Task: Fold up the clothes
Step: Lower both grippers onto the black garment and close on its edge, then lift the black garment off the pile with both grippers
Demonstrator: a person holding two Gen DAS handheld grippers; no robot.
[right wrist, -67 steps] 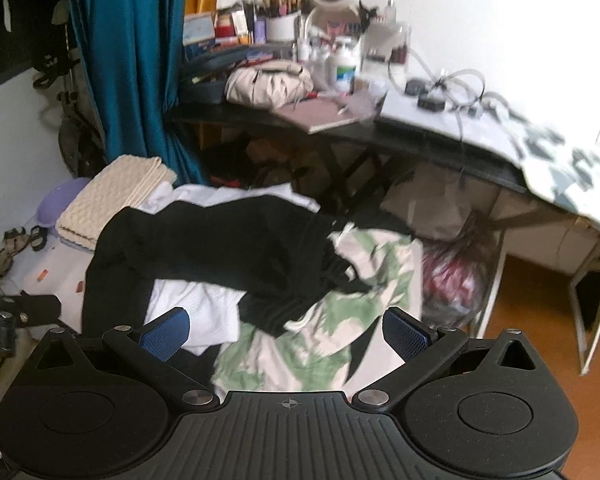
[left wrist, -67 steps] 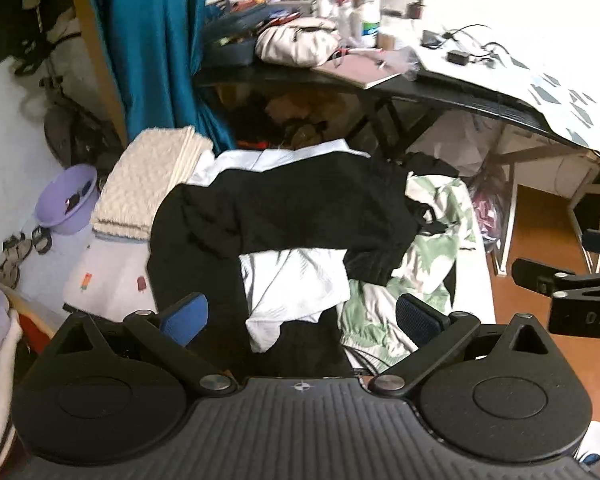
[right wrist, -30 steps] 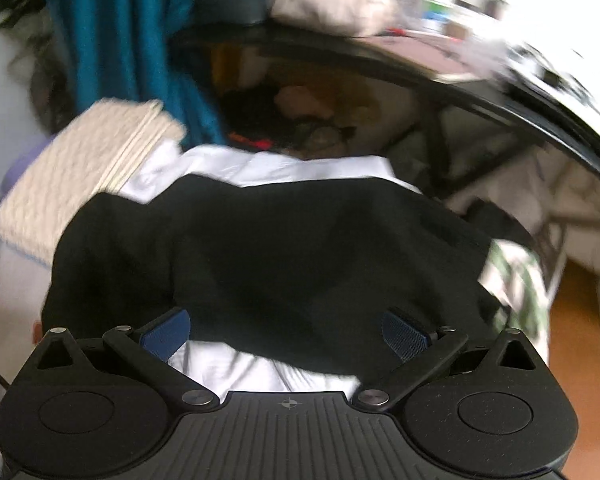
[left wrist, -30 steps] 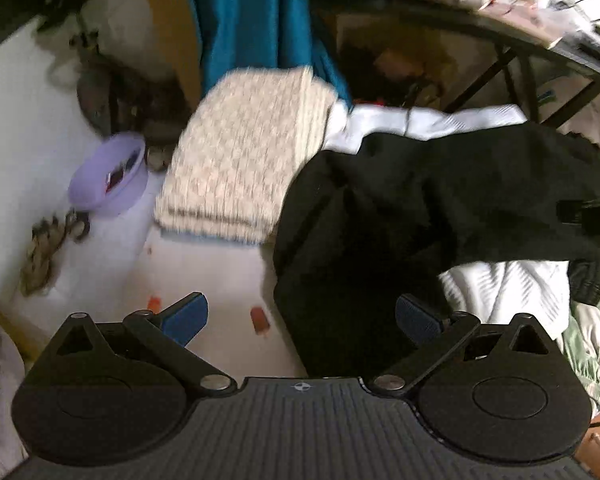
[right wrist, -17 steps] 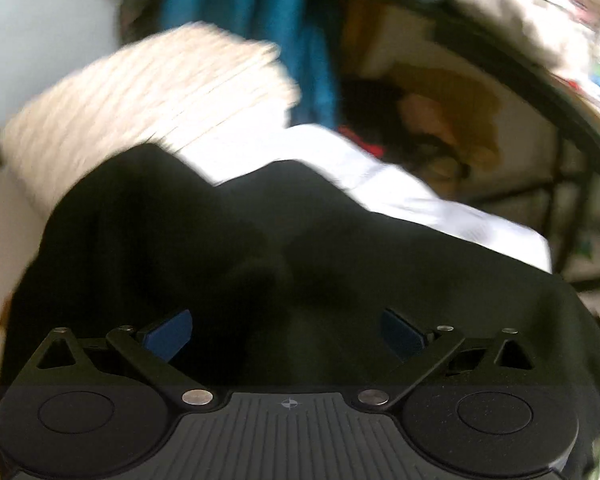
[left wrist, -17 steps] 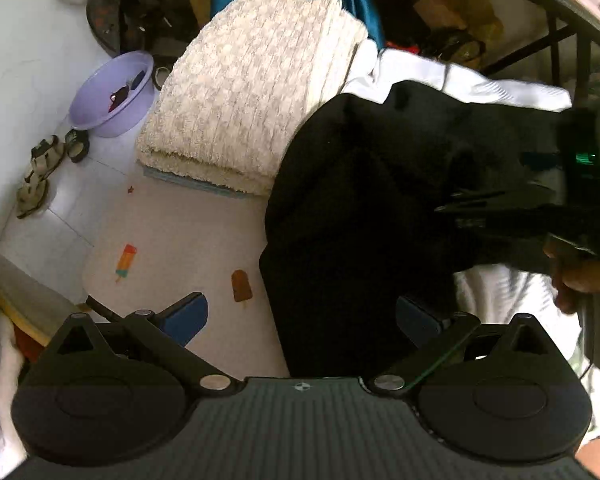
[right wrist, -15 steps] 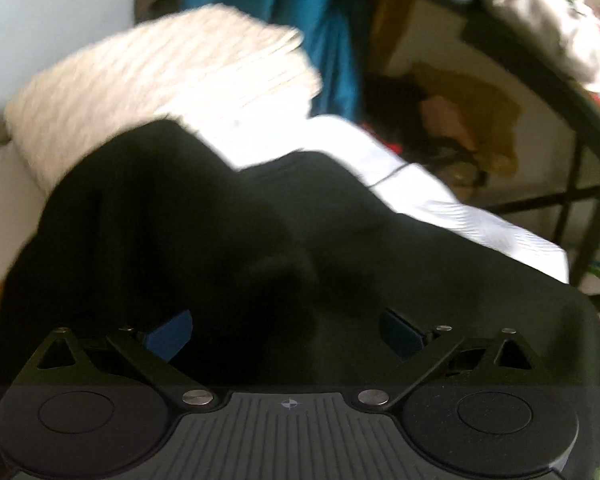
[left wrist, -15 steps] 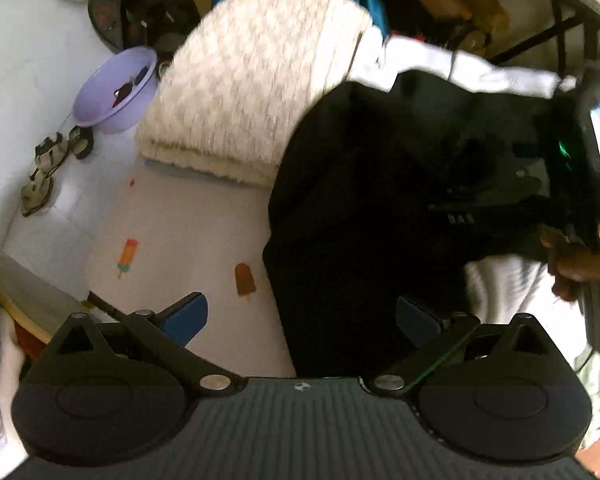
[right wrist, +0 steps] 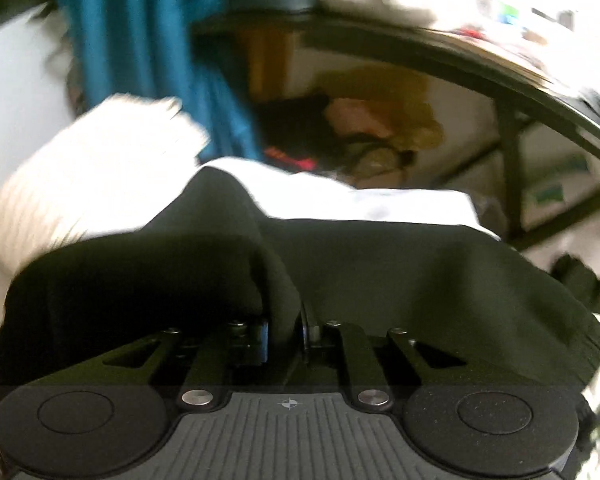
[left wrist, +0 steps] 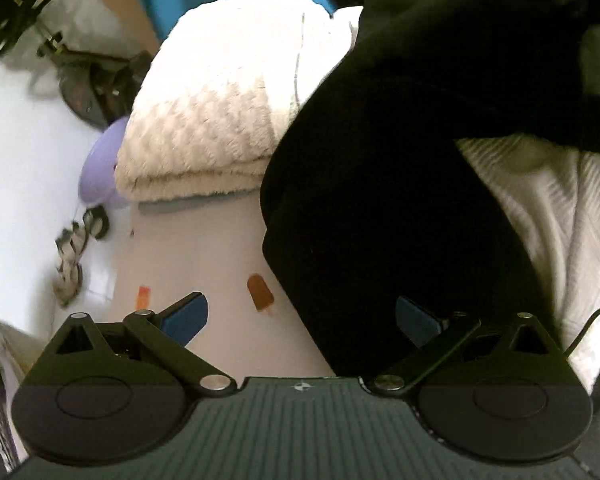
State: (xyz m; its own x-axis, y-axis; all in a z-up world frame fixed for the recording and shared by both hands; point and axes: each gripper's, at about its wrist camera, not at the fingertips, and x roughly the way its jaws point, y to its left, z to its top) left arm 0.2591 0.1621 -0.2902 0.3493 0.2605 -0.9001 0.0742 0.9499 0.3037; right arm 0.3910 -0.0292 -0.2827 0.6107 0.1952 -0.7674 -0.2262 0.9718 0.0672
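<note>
A black garment (left wrist: 380, 184) lies crumpled over a white ribbed garment (left wrist: 552, 208) on a pale sheet printed with ice lollies (left wrist: 204, 248). My left gripper (left wrist: 300, 316) hovers open just above the black garment's near left edge; its right pad (left wrist: 416, 316) is over the cloth and its left pad over bare sheet. In the right wrist view my right gripper (right wrist: 286, 332) is closing, its jaws pinched on a raised fold of the black garment (right wrist: 420, 280). The fold peaks above the jaws, with white cloth (right wrist: 340, 200) behind it.
A folded cream knit blanket (left wrist: 220, 112) sits left of the black garment. A purple basin (left wrist: 100, 160) and sandals (left wrist: 72, 256) lie on the floor at the left. A teal curtain (right wrist: 140, 40) and a cluttered dark desk (right wrist: 460, 64) stand behind.
My right gripper went from wide open to pinched on a fold of the black garment, lifting it into a peak. My left gripper sank closer to the garment's edge, still open.
</note>
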